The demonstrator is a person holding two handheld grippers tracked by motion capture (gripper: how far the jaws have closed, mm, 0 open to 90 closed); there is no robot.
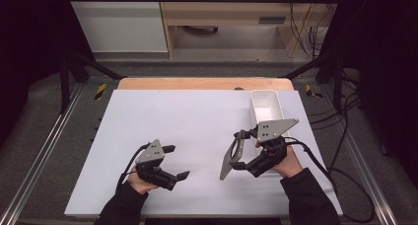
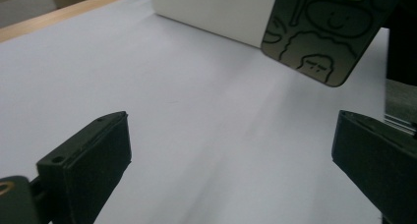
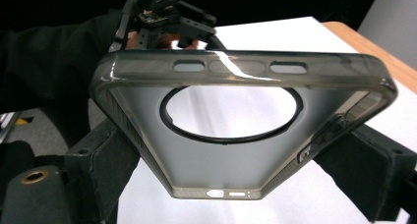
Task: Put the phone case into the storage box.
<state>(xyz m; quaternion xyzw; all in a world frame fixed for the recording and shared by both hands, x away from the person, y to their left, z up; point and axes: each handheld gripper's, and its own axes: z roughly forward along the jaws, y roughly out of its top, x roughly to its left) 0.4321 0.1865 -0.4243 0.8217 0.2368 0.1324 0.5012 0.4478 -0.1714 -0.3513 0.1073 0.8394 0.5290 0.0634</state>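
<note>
A smoky translucent phone case (image 1: 229, 162) with a round camera cut-out is held off the white table cover, tilted on edge, with my right gripper (image 1: 238, 151) shut on its two long sides. In the right gripper view the case (image 3: 221, 167) spans the space between the jaws of that gripper (image 3: 238, 172), inner face toward the camera. My left gripper (image 1: 176, 162) rests low at the front left, open and holding nothing. In the left gripper view, past the open jaws of my left gripper (image 2: 231, 155), the case's (image 2: 319, 32) doodle-printed back hangs at the upper right.
A white rectangular bin (image 1: 266, 106) stands at the back right of the white cover (image 1: 187, 116), just beyond my right gripper; it appears again as a white wall (image 2: 216, 8). The wooden table edge (image 1: 197, 83) runs along the back. Cables trail off the right side.
</note>
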